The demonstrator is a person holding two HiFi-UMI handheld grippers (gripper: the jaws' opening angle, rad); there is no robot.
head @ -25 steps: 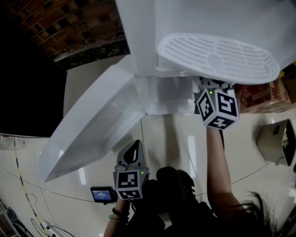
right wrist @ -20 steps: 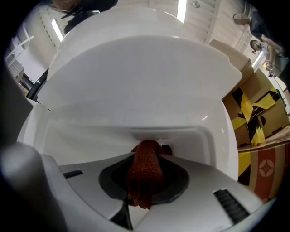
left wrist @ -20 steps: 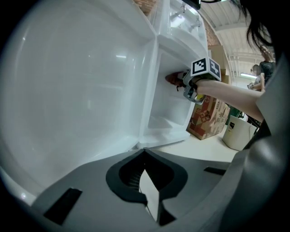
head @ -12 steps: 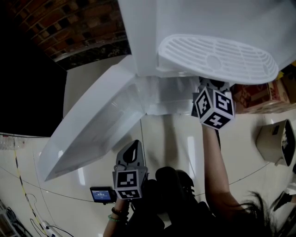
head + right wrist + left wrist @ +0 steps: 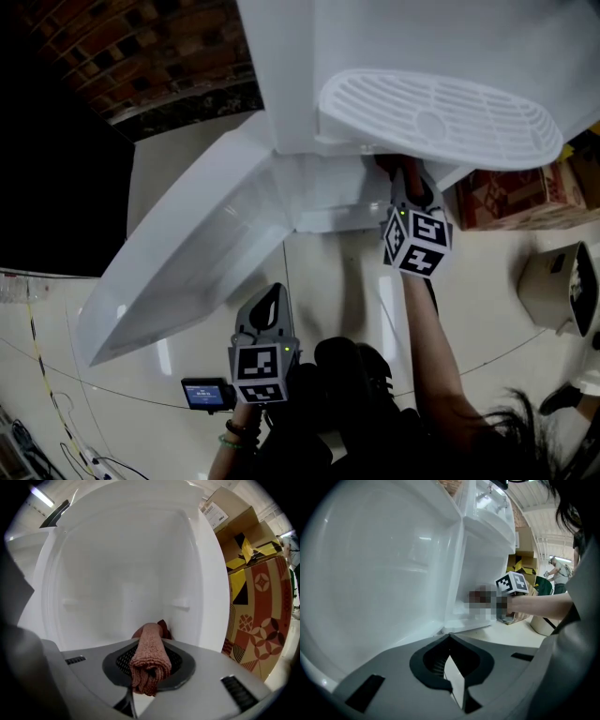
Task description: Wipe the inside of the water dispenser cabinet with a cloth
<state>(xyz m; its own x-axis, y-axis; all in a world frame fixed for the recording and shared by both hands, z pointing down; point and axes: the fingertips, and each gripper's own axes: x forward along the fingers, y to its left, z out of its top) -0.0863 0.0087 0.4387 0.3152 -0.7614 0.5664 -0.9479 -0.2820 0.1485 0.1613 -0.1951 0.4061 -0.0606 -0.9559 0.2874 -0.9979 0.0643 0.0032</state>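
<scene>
The white water dispenser (image 5: 394,47) stands with its lower cabinet door (image 5: 187,253) swung wide to the left. My right gripper (image 5: 151,641) is shut on a folded reddish-brown cloth (image 5: 149,658). The cloth's front end lies against the bottom right corner of the white cabinet interior (image 5: 126,583). In the head view the right gripper (image 5: 401,173) reaches under the drip tray (image 5: 441,117) into the cabinet (image 5: 328,187). My left gripper (image 5: 270,302) hangs low in front of the door, shut on nothing. From the left gripper (image 5: 450,637) I see the door (image 5: 379,564) and the right arm.
Printed cardboard boxes (image 5: 255,597) stand right of the dispenser, shown also as boxes (image 5: 506,192) in the head view. A pale bin (image 5: 562,281) sits on the glossy floor at the right. Cables (image 5: 56,412) trail at the lower left. A person (image 5: 557,569) stands far off.
My right gripper has shifted left and deeper into the cabinet with the cloth. The left gripper and the door have stayed where they were.
</scene>
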